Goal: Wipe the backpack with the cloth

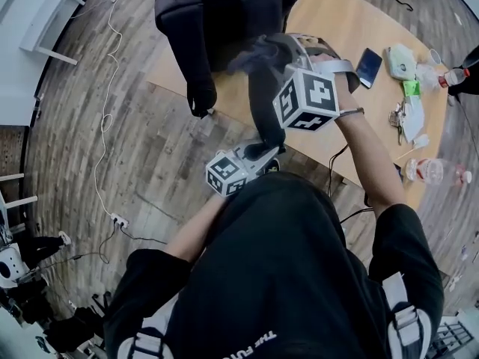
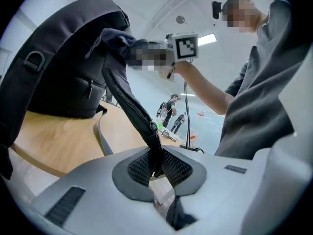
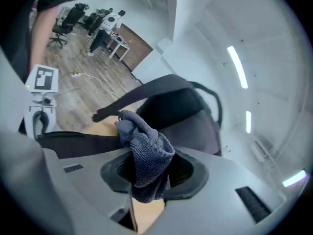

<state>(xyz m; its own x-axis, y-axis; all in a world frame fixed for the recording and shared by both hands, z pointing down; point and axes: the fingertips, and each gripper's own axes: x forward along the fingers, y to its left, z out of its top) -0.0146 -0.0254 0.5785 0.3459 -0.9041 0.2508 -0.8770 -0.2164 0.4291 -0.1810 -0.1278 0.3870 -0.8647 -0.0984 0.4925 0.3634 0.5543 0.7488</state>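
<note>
A black backpack [image 1: 224,10] stands upright on the wooden table [image 1: 337,21]. One of its shoulder straps [image 1: 263,118] runs down off the table edge into my left gripper [image 1: 262,152], which is shut on it. In the left gripper view the strap [image 2: 133,107] passes between the pads of that gripper [image 2: 155,168], with the backpack [image 2: 58,72] at the left. My right gripper [image 1: 278,52] is held at the backpack's near side and is shut on a grey-blue cloth [image 1: 256,52]. In the right gripper view the cloth [image 3: 146,151] bunches out of that gripper [image 3: 149,173] in front of the backpack [image 3: 183,114].
On the table's right part lie a phone [image 1: 369,66], keys [image 1: 399,116], a white pouch [image 1: 402,60] and plastic bottles [image 1: 430,171]. A white cable [image 1: 105,118] and a power strip [image 1: 118,221] lie on the wooden floor at the left. A white shelf [image 1: 60,13] stands at the far left.
</note>
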